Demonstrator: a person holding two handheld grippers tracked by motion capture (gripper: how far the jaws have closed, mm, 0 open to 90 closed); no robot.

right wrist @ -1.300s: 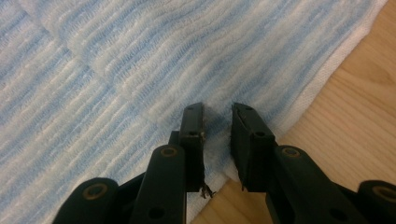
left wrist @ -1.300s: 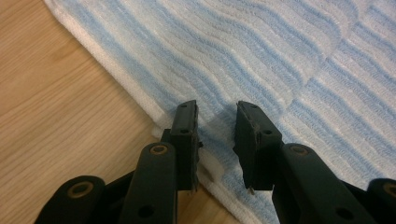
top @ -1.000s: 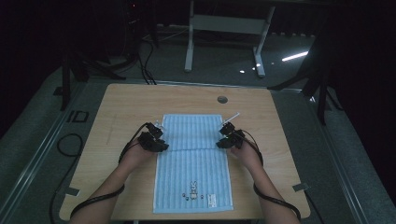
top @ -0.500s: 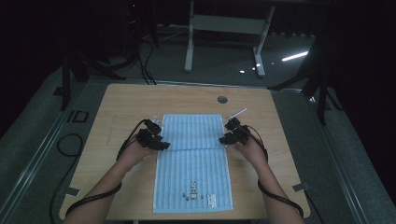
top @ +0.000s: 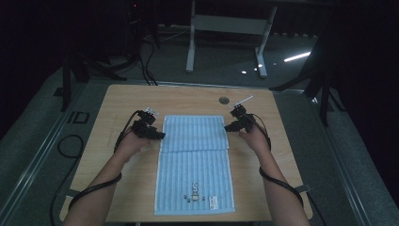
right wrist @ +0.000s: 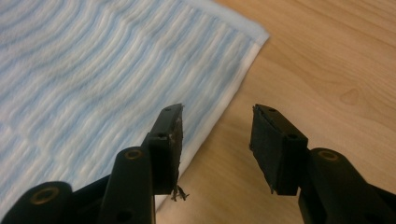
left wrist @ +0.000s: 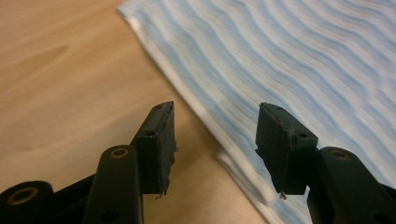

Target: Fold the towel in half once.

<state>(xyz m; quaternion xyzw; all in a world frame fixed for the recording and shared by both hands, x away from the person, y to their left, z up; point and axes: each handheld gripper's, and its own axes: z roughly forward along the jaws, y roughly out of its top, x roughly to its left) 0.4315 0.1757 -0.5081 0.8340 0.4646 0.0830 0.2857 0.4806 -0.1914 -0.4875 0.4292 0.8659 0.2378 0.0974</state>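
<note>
A blue-and-white striped towel [top: 195,160] lies flat on the wooden table [top: 117,108], its far part folded back over itself. My left gripper [top: 160,135] hovers at the fold's left edge and my right gripper [top: 228,128] at its right edge. In the left gripper view the jaws [left wrist: 215,140] stand apart above the towel's white hem [left wrist: 210,121], gripping nothing. In the right gripper view the gripper [right wrist: 215,140] stands open over the towel's edge [right wrist: 229,98] near its corner. Both pairs of jaws have just been opening, with no cloth between them.
A small printed figure and a label [top: 195,193] mark the towel's near end. A round cable hole [top: 224,100] sits near the table's far edge. Cables trail from both grippers along the forearms. A metal desk frame [top: 226,23] stands on the dark floor beyond.
Both grippers have let go of the towel, opened their jaws and risen a little toward the far side. The folded flap now lies flat.
</note>
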